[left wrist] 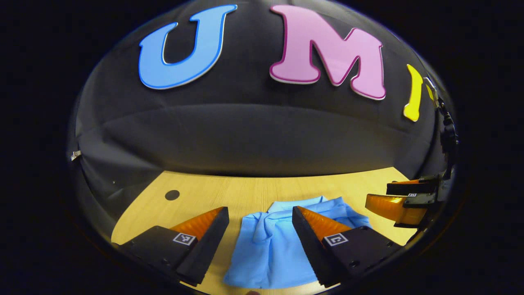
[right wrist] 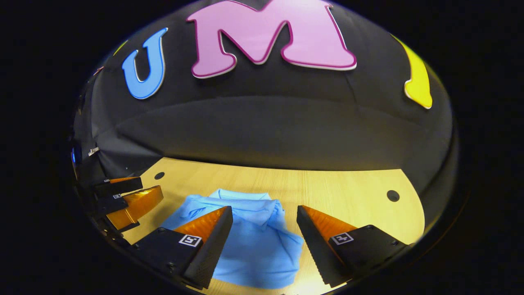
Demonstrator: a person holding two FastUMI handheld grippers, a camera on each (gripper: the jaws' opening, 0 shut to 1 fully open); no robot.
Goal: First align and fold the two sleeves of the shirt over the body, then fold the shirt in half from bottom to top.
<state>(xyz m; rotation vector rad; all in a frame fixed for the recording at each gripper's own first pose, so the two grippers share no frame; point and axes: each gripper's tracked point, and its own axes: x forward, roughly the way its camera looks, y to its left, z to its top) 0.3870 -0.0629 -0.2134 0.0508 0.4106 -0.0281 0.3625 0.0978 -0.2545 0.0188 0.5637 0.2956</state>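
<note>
The shirt (left wrist: 270,246) lies on the table (left wrist: 229,192), its 2 sleeves apparently folded in. You hold the left gripper (left wrist: 258,229) and right gripper (right wrist: 264,229) spread, empty, above it — presumably poised for its bottom hem.

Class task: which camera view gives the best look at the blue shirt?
The right gripper view: the shirt lies broadly between its open fingers, collar and bunched folds visible. In the left gripper view, the shirt is partly hidden behind a finger.
</note>
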